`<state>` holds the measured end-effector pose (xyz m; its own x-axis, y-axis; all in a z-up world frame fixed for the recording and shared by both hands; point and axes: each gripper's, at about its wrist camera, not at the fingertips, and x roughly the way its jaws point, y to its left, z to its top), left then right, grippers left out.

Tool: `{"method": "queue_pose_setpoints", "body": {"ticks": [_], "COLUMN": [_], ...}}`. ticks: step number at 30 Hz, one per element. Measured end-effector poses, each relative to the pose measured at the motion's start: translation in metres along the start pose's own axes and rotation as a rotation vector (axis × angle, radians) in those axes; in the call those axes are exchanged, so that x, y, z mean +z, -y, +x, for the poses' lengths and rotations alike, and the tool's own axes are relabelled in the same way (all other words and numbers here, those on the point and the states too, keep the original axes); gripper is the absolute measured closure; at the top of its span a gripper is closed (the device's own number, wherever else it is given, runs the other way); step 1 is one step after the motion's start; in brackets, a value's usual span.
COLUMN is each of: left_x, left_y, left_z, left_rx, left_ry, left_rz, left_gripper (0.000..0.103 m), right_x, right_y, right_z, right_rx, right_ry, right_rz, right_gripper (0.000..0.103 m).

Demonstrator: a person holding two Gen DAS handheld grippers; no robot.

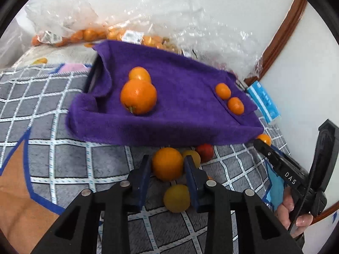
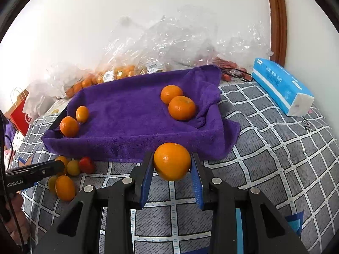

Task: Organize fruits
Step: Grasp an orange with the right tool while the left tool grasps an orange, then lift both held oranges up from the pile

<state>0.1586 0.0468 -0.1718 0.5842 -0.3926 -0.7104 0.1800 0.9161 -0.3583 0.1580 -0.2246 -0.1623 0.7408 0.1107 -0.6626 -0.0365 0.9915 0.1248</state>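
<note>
**Both grippers loaded, tray just ahead**

Below the near edge of the purple terry towel tray [image 1: 169,110], on the grey checked quilt [image 1: 63,148], my left gripper [image 1: 167,165] has its blue pads pressed on a round orange tomato-like fruit [image 1: 167,163]; no earlier view lets me say more about the closing. My right gripper [image 2: 172,162] is clamped on a smooth round mandarin [image 2: 172,161], held clear of the quilt just before the tray's near wall.

Both fruits lie straight ahead of the towel-lined tray, so I judge the next move is forward and up over the soft rim. Inside, two glossy mandarins [image 2: 179,103] sit by the right edge and two smaller ones [image 2: 73,120] at the left corner. Loose yellow, red and orange small fruits [image 2: 74,169] remain on the quilt near the left gripper. The right hand seems nearer the rim. Being round, the fruits have no long axis and may roll on the plush.
</note>
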Motion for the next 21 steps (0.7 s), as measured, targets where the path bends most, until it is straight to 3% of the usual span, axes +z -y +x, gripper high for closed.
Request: {"method": "queue_pose_setpoints", "body": {"ticks": [4, 12, 21], "left_x": [0.002, 0.001, 0.000], "left_y": [-0.010, -0.013, -0.008], "left_z": [-0.014, 0.000, 0.006], "left_rx": [0.086, 0.135, 0.208], "left_ry": [0.063, 0.006, 0.045], "left_rz": [-0.005, -0.006, 0.015], "left_gripper": [0.073, 0.069, 0.070], "right_x": [0.000, 0.000, 0.000], "right_y": [0.001, 0.001, -0.005], "right_z": [0.001, 0.004, 0.006], "right_rx": [0.002, 0.007, 0.015], "right_ry": [-0.005, -0.016, -0.022], "right_rz": [0.003, -0.001, -0.031], "right_gripper": [0.069, 0.069, 0.069]}}
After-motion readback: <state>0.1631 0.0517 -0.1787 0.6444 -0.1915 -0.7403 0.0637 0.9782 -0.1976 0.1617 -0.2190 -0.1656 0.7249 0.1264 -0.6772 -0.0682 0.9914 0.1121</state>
